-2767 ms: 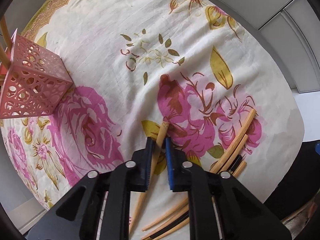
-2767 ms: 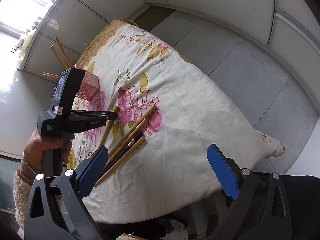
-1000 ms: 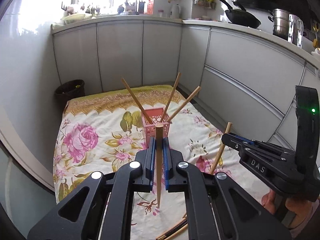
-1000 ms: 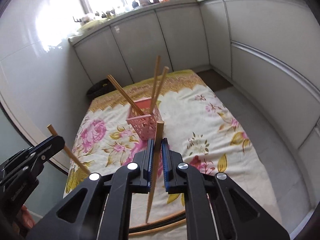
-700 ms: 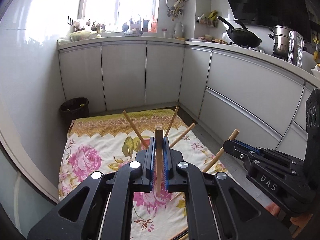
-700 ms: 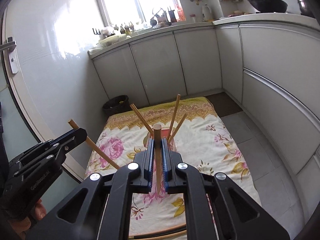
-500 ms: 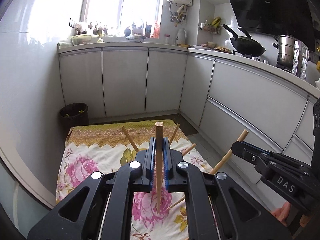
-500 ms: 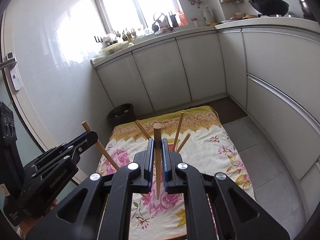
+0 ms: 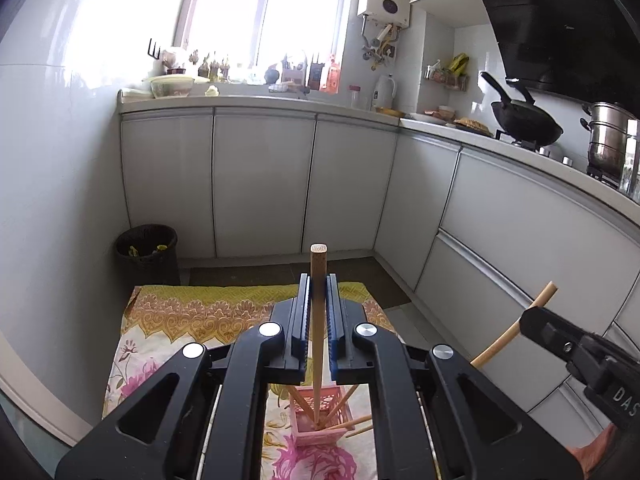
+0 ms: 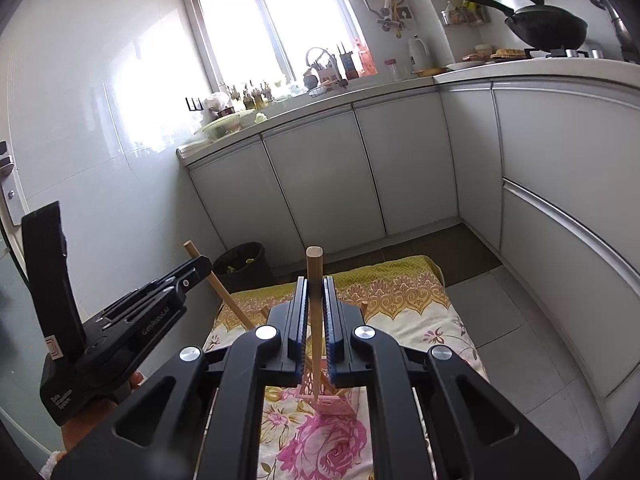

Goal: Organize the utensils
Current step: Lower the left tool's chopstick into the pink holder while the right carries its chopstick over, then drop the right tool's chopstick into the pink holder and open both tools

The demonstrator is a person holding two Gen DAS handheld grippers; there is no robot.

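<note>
My left gripper (image 9: 316,308) is shut on a wooden chopstick (image 9: 318,280) held upright, its tip pointing down into the pink lattice holder (image 9: 320,428) below, which holds several chopsticks. My right gripper (image 10: 315,308) is shut on another wooden chopstick (image 10: 314,280), also upright, its tip just above the pink holder (image 10: 328,400). Each gripper shows in the other's view: the right one (image 9: 536,320) at the right, the left one (image 10: 196,268) at the left.
The holder stands on a floral cloth (image 9: 192,316) spread on the kitchen floor. Grey cabinets (image 9: 264,184) line the back and right. A dark waste bin (image 9: 146,248) stands in the back left corner.
Both grippers have risen and tilted up with their chopsticks held upright. The pink holder has slid down in both views and now lies under the chopstick tips.
</note>
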